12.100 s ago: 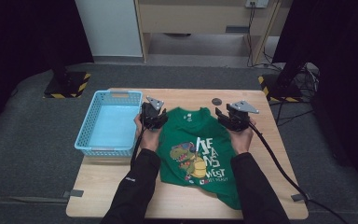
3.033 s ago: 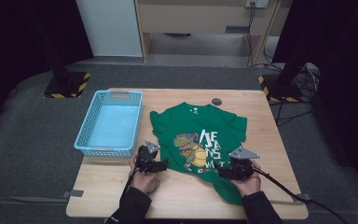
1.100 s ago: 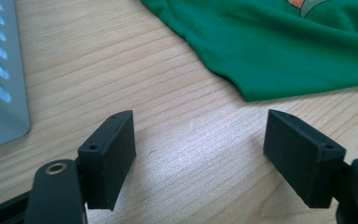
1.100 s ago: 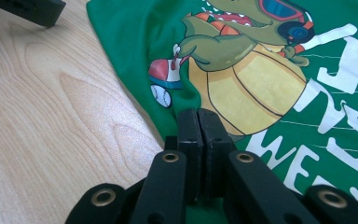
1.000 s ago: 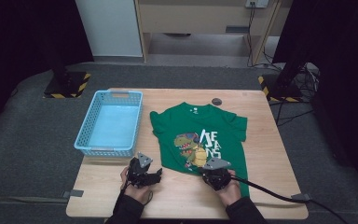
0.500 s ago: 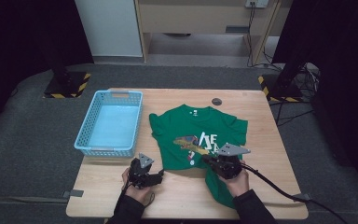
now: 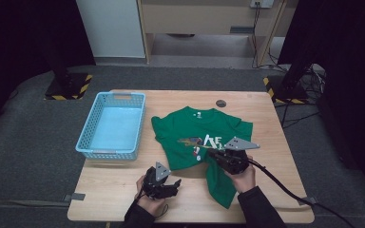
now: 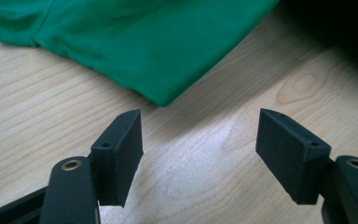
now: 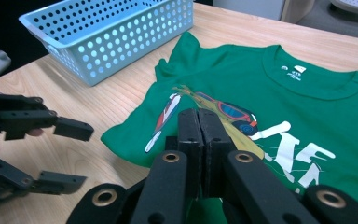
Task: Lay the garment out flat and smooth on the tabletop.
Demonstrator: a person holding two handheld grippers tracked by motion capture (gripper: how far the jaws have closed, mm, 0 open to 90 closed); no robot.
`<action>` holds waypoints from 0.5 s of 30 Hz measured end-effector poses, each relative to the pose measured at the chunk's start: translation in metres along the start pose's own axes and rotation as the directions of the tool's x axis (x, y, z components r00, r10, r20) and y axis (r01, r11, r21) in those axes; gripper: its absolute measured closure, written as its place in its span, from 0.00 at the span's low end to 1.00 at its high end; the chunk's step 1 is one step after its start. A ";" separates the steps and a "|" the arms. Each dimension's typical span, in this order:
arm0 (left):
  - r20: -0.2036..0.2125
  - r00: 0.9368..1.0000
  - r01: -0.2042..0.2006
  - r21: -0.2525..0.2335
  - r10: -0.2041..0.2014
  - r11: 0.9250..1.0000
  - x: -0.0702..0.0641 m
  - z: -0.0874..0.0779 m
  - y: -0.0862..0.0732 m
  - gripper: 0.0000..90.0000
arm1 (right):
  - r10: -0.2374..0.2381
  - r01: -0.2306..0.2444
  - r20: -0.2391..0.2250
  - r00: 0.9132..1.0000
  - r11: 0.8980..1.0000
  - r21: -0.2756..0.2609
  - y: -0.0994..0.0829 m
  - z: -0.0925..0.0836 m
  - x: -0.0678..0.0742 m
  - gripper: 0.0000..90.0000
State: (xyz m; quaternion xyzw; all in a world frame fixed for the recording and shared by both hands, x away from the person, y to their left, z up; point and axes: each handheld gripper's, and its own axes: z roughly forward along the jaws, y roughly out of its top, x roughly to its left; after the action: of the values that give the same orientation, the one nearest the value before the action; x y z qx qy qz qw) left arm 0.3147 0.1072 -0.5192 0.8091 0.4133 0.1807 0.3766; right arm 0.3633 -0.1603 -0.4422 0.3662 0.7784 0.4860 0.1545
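Right gripper view shows the T-shirt's [image 9: 279, 93] neck label [image 9: 294, 70] up close.

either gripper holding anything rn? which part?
Right gripper is shut on the green T-shirt, pinching its bottom hem and lifting it. Left gripper is open over bare table, holding nothing.

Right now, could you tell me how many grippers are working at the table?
2. The left gripper sits low on the bare wood just short of the green T-shirt; the right gripper is over the shirt's front, shut on a fold of it.
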 end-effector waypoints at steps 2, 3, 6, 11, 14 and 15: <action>-0.008 1.000 0.018 -0.007 -0.018 1.000 0.002 0.003 0.001 0.34 | -0.003 0.003 0.000 1.000 1.000 -0.007 0.002 -0.003 0.001 0.99; -0.012 1.000 0.023 -0.019 -0.023 1.000 0.005 0.005 0.002 0.35 | -0.006 0.006 0.001 1.000 1.000 -0.013 0.003 -0.004 0.001 0.99; 0.007 0.998 0.057 -0.044 -0.057 0.997 0.012 0.012 0.005 0.35 | -0.011 0.011 0.003 1.000 1.000 -0.019 0.005 -0.005 0.001 0.99; 0.068 0.993 0.099 -0.046 -0.095 0.994 0.017 0.025 0.006 0.40 | -0.015 0.015 0.007 1.000 1.000 -0.016 0.006 -0.006 0.001 0.99; 0.095 0.989 0.120 -0.029 -0.117 0.992 0.015 0.030 0.007 0.49 | -0.017 0.017 0.007 1.000 1.000 -0.016 0.005 -0.005 0.001 0.99; 0.101 0.988 0.120 -0.038 -0.116 0.992 0.015 0.031 0.008 0.51 | -0.018 0.018 0.006 1.000 1.000 -0.015 0.005 -0.005 0.001 0.99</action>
State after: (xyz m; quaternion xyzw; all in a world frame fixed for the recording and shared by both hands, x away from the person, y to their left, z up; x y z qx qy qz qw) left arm 0.3463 0.1018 -0.5335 0.7826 0.4375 0.1272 0.4243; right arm 0.3618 -0.1614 -0.4351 0.3595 0.7775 0.4892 0.1638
